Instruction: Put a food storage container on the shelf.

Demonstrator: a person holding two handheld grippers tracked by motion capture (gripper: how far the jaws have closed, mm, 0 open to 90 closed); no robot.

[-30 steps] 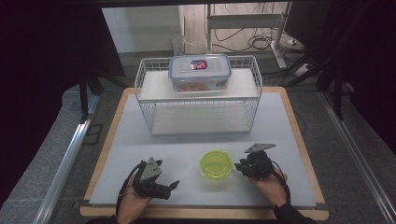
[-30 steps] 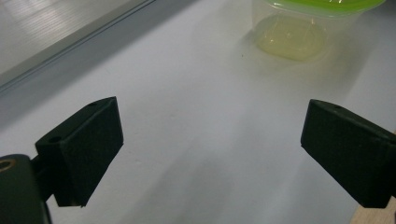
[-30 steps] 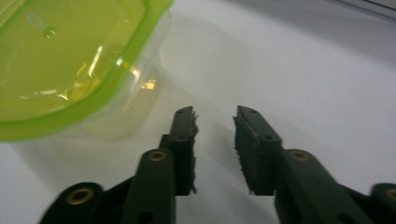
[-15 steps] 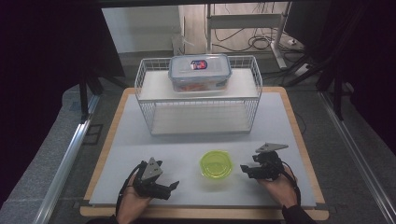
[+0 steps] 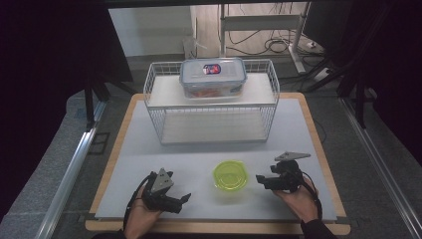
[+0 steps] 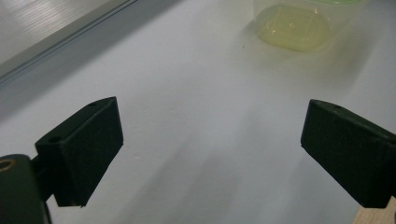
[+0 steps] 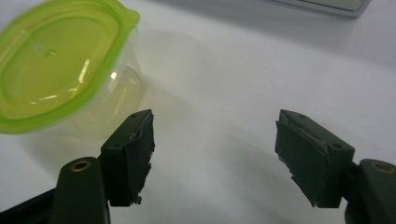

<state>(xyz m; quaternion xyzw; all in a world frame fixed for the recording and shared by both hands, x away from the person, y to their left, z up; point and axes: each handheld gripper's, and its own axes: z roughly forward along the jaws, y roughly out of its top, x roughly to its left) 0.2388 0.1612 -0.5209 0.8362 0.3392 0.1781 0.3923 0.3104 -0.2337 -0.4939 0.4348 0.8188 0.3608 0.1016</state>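
A small clear tub with a lime-green lid (image 5: pixel 230 175) stands on the grey mat near the front, between my two grippers. My right gripper (image 5: pixel 261 180) lies just right of it, pointing at it. Its jaws have just been opening and nothing is between them. In the right gripper view the tub (image 7: pixel 60 60) sits at the upper left, beyond the left jaw, and my right gripper (image 7: pixel 215 154) is open over bare mat. My left gripper (image 5: pixel 181 201) rests to the tub's left, open; in the left gripper view (image 6: pixel 210 154) the tub (image 6: pixel 292 28) is far ahead.
A white wire rack (image 5: pixel 159 89) stands at the back of the mat, with a clear lidded box (image 5: pixel 213 77) on its top shelf. The mat (image 5: pixel 149 149) lies on a wooden board. Metal rails and dark floor flank the table.
My right gripper has drawn back to the right, away from the green-lidded tub, and its jaws have spread. The tub and the left gripper have stayed put.
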